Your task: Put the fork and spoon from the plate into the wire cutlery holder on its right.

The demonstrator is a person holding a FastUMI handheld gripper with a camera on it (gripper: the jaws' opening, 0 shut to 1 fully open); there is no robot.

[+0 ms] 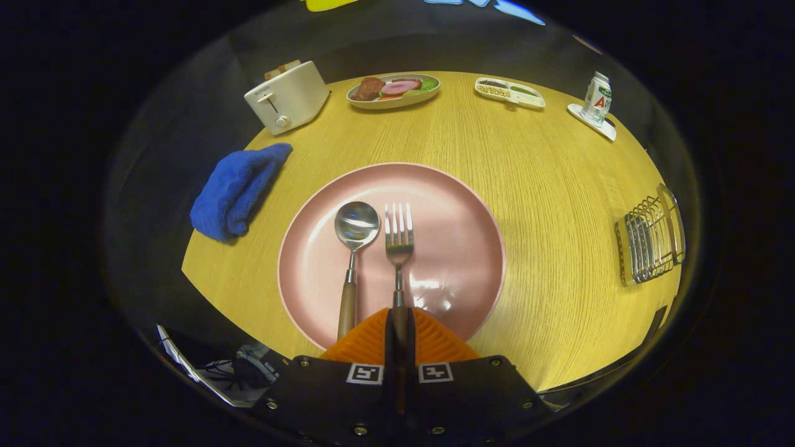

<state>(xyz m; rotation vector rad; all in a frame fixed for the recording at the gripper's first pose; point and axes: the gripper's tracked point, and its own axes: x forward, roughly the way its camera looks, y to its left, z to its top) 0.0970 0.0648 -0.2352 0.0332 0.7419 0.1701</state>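
Hand-held gripper (pixel 400 332) is nearly closed, both fingers (pixel 366 341) pressed against the wooden handle end of the fork (pixel 398 248), which runs through the narrow gap between them. Fork lies on the pink plate (pixel 459 248), long axis straight away from the fingers, tines pointing to the far side, handle end nearest and partly hidden between the fingers.

Spoon (pixel 353 254) lies on the same plate just left of the fork, roughly parallel, slightly angled; bowl at the far end, wooden handle toward the gripper, its end just beside the left finger, not gripped. Spoon and fork are close but apart.

Plate sits on the wooden worktop (pixel 546 186) right ahead of the fingers, its near rim hidden under them.

Wire cutlery holder (pixel 649 239) stands well right of the plate, near the worktop's right edge, with a clear gap of bare wood between.

Blue cloth (pixel 239 189) is bunched left of the plate, at the worktop's left edge.

Far side: white toaster (pixel 287 96) at the back left with toast in the slots, a dish of food (pixel 394 90) beside it, a divided tray (pixel 509 92) further right, and a can (pixel 598 98) on a small white coaster (pixel 591 122) at the back right.
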